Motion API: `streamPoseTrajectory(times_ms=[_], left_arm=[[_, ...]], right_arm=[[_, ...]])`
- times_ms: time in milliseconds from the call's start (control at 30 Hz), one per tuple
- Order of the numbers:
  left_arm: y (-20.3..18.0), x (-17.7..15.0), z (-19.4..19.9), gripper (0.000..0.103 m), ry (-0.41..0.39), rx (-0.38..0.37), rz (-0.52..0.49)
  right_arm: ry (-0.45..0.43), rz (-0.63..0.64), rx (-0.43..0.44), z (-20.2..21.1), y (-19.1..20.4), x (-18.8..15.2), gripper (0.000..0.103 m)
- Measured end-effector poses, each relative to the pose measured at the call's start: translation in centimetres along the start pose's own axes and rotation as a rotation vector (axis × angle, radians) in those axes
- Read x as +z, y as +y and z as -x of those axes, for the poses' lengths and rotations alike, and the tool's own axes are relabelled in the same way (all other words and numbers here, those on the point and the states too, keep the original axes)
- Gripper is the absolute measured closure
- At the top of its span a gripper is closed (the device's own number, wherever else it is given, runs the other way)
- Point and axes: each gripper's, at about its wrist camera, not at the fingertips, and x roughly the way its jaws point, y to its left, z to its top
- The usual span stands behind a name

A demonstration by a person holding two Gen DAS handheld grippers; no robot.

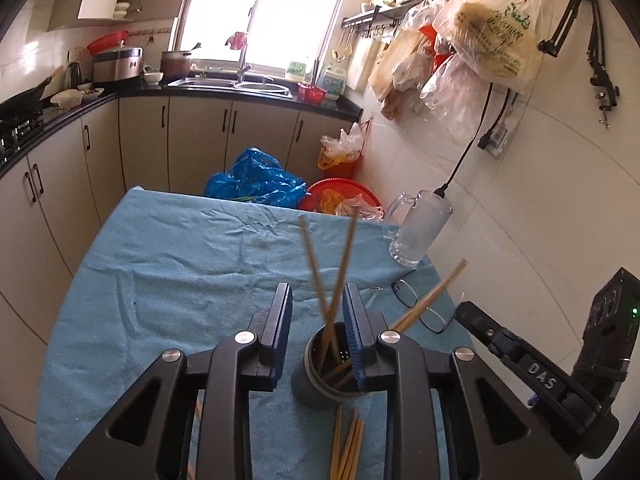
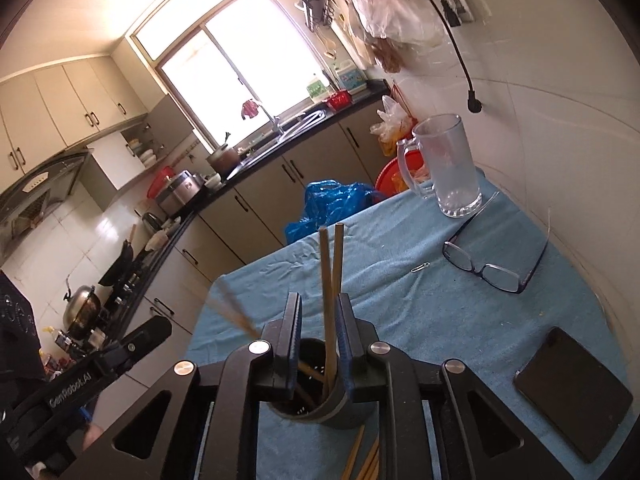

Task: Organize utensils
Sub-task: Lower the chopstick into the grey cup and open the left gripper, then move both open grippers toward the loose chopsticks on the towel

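Both claws hang over the dark utensil cup (image 1: 320, 364) that stands on the blue-clothed surface (image 1: 180, 272), each with a pair of chopsticks rising between its fingers. In the left wrist view the left claw (image 1: 318, 308) is slightly spread, and its blurred chopsticks (image 1: 328, 272) cross loosely in the gap with their lower ends already inside the cup; the pads do not appear to press on them. In the right wrist view the right claw (image 2: 319, 320) is likewise parted a little around its own pair (image 2: 331, 280), whose tips sit in the cup. More loose chopsticks (image 1: 348, 448) lie on the cloth just in front of the cup, still to be gathered. The main risk, as I judge it, is the cup tipping: two claws crowd one narrow mouth, and a finger catching the rim while pulling away could knock it over and spill what is inside. The freed sticks could also lean out and snag on a rising pad, or the two claws could bump each other. The glasses (image 2: 492, 268), glass mug (image 2: 448, 164) and phone (image 2: 576, 396) lie on the right side of the cloth, and a rolling stick could reach them.
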Motion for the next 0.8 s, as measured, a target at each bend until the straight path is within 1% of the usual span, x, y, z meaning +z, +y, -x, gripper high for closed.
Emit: streamPoseTrajectory(times_ms=[100,133,200,233,300,333,467,533,567,633,700,733,800], left_arm=[[0.8,-1.3,1.5,0.074,-0.012,0.003,0.005],[1.0,-1.7,1.8,0.071,-0.014,0.007,0.006],[1.8,-3.3,2.5,0.069,-0.021,0.029,0.005],[2.5,-4.6,3.0,0.069,-0.023,0.054,0.007],[3.7,-6.6,3.4,0.069,-0.014,0.077,0.020],[4.2,-7.3,3.4,0.069,-0.003,0.085,0.021],[6.9,-12.5,3.6,0.069,0.045,0.151,0.034],[8.5,-15.0,3.4,0.069,0.076,0.169,0.064],[9.2,-16.0,3.2,0.069,0.087,0.179,0.079],[10.3,-17.7,3.0,0.069,0.106,0.197,0.101],[11.1,-18.9,2.7,0.069,0.117,0.199,0.120],[11.6,-19.7,2.4,0.069,0.123,0.215,0.128],[11.9,-20.4,2.1,0.069,0.136,0.220,0.130]], right_arm=[[-0.012,0.000,0.011,1.8,-0.4,-0.8,0.082],[-0.014,0.000,0.014,2.3,-0.7,-1.1,0.080],[-0.011,0.000,0.014,3.3,-1.4,-2.3,0.080],[-0.006,-0.005,0.014,3.7,-1.9,-3.0,0.080],[0.026,-0.015,0.014,3.8,-2.8,-4.6,0.080],[0.055,-0.019,0.014,3.7,-3.4,-5.5,0.080],[0.138,-0.047,0.003,3.1,-5.2,-8.9,0.080],[0.170,-0.053,0.001,2.6,-5.8,-10.2,0.080],[0.185,-0.053,-0.015,2.3,-6.1,-11.0,0.080],[0.204,-0.054,-0.025,2.0,-6.4,-12.1,0.080],[0.235,-0.055,-0.025,1.5,-6.4,-13.1,0.080],[0.247,-0.059,-0.025,1.3,-6.4,-13.4,0.080],[0.282,-0.065,-0.013,0.6,-6.3,-14.1,0.080]])
